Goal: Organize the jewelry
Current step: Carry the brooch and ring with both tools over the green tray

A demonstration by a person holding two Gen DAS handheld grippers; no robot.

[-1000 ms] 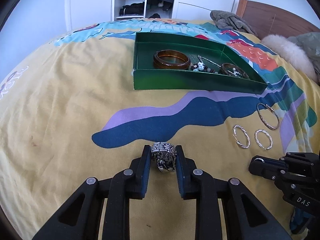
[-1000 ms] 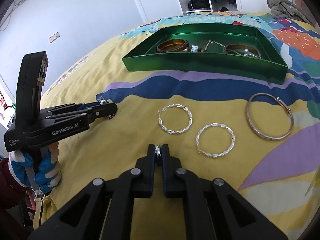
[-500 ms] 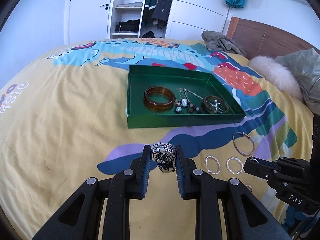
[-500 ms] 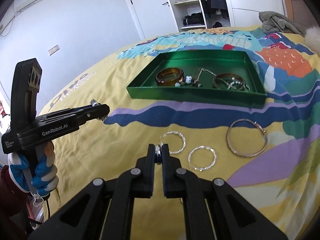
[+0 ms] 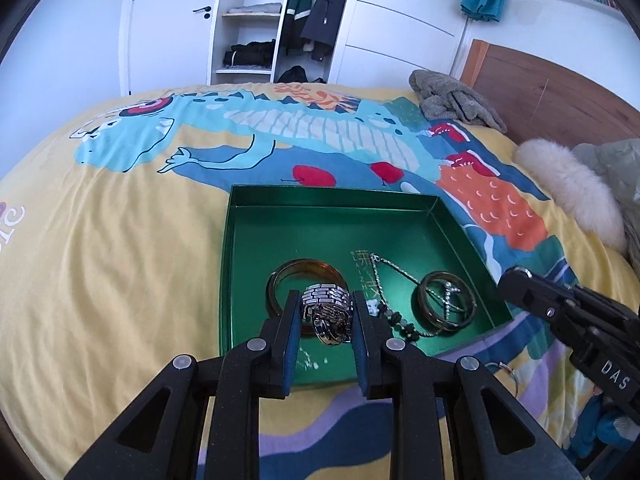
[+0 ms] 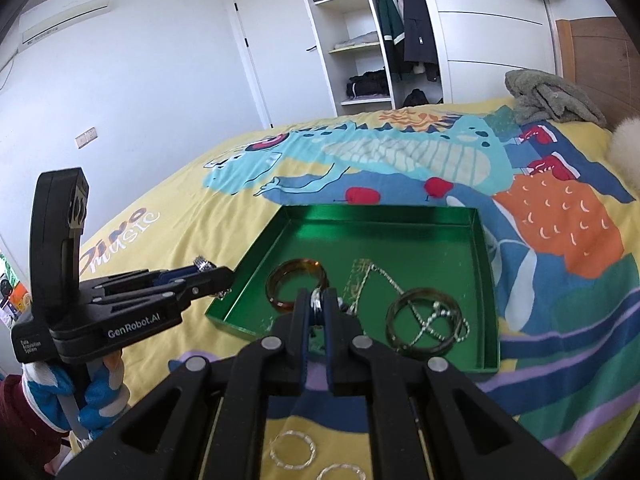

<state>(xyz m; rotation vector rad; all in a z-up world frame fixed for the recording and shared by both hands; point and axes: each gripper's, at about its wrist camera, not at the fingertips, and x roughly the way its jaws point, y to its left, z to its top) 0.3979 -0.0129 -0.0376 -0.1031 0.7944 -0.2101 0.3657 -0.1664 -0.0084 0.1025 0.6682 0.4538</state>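
Note:
My left gripper (image 5: pixel 325 308) is shut on a chunky silver link bracelet (image 5: pixel 326 314) and hangs over the near part of the green tray (image 5: pixel 332 193). In the tray lie an amber bangle (image 5: pixel 280 274), a thin chain necklace (image 5: pixel 390 276) and a dark bangle (image 5: pixel 448 300). My right gripper (image 6: pixel 318 304) is shut on a small silver ring (image 6: pixel 317 301), also above the tray's (image 6: pixel 380 210) near edge. The left gripper (image 6: pixel 208 274) shows at the tray's left corner in the right wrist view. Two twisted silver hoops (image 6: pixel 292 450) lie on the bedspread below.
The tray sits on a yellow dinosaur bedspread (image 5: pixel 100 280). A grey cloth (image 5: pixel 452 100), a fluffy white cushion (image 5: pixel 572 192) and a wooden headboard (image 5: pixel 540 84) lie at the right. A hand in a blue and white glove (image 6: pixel 48 396) holds the left gripper.
Both grippers have risen and moved forward, from over the bedspread to above the tray's near edge, each still shut on its piece. The silver hoops have slid low in the views.

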